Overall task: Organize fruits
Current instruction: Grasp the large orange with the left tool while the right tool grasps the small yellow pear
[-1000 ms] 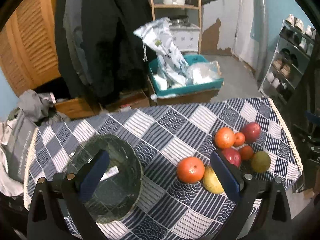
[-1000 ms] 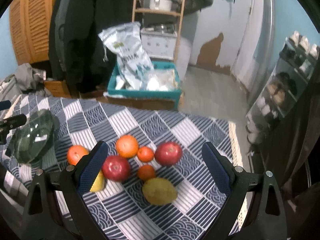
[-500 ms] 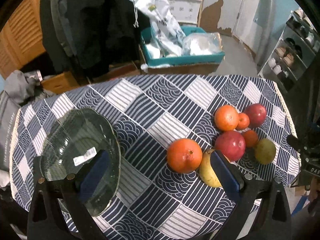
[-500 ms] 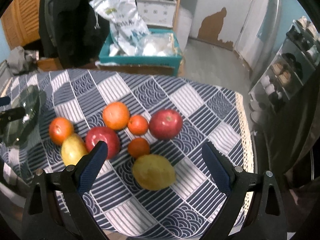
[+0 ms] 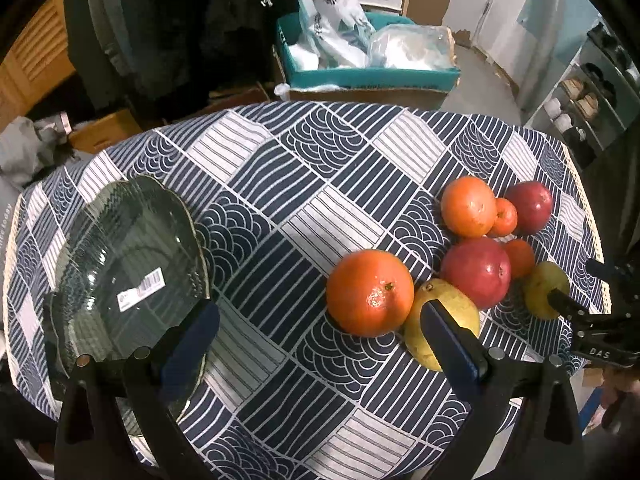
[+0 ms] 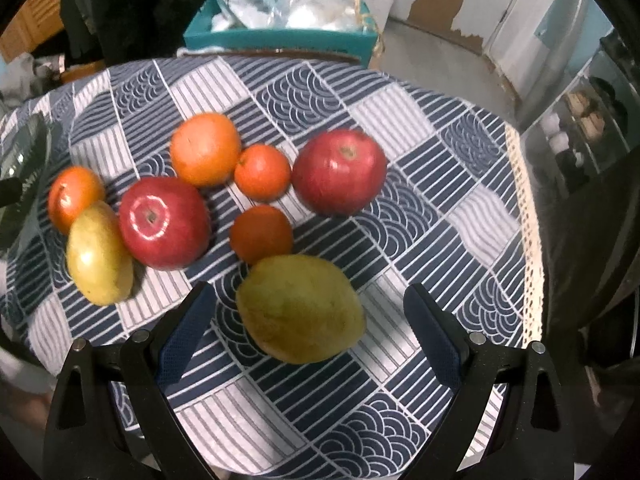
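Lying between right claw (image 6: 316, 336) fingers: mango (image 6: 300, 314)

We note a woven cloth (image 5: 304, 208) covering the counter, matt, with a lace edge. The dark bowl (image 5: 124, 264) looks like ribbed glass, glossy, bearing a paper label. The red apple (image 6: 164, 222) shows waxy shine; the orange (image 5: 370, 292) has dimpled skin.

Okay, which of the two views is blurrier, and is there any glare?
Right wrist view: softer, with motion blur on the green-yellow fruit and oranges. Left wrist view: sharper, with reflections on the glass plate and highlights on the big orange. Both bend the tablecloth with fisheye distortion.
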Demonstrator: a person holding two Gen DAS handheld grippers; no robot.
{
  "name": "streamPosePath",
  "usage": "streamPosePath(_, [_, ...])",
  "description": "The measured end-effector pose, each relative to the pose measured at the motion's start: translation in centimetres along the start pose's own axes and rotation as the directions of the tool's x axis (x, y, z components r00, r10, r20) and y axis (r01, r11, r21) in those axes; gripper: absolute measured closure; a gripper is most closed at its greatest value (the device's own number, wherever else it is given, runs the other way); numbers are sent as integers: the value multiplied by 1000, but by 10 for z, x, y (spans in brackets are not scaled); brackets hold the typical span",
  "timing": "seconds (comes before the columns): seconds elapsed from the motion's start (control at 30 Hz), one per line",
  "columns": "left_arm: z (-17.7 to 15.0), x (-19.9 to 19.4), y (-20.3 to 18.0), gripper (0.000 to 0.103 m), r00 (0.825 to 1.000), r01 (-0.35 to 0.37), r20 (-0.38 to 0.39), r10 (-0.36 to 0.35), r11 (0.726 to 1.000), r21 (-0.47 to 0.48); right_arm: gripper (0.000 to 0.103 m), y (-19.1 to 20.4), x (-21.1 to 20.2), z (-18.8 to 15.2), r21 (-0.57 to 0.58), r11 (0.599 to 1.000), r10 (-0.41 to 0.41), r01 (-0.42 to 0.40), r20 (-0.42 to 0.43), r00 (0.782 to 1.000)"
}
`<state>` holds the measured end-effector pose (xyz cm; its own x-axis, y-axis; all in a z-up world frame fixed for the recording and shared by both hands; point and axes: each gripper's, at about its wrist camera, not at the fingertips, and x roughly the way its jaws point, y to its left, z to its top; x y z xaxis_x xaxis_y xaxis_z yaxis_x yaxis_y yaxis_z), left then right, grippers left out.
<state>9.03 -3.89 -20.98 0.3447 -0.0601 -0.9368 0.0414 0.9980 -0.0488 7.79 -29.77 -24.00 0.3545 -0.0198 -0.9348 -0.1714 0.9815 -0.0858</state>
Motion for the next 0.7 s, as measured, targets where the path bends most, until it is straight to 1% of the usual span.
streamPosePath(0.17, [1,10,-1,2,1000,4,-19,-4,1000,-7,9,-4,17,-1,10,1000,9,-8,-39,999])
streamPosePath(0.33, [2,19,-3,2,999,13,-40,-14,1000,-12,9,-5,31,-1,19,999,39,-38,-65,997])
streamPosePath(0.47, [2,24,-6,2,999,18,-50,-19,1000,-10,18,-5,43,-2,18,998,68,-66,-98,993])
streamPosePath(0.57, [3,28,-8,2,998,22,-61,-23,1000,-11,19,-2,50,-3,3,998,55,-55,-108,993])
streamPosePath(0.7, [5,35,-9,2,997,34,-73,-36,999,-28,21,-3,48,-7,13,999,53,-52,-95,994])
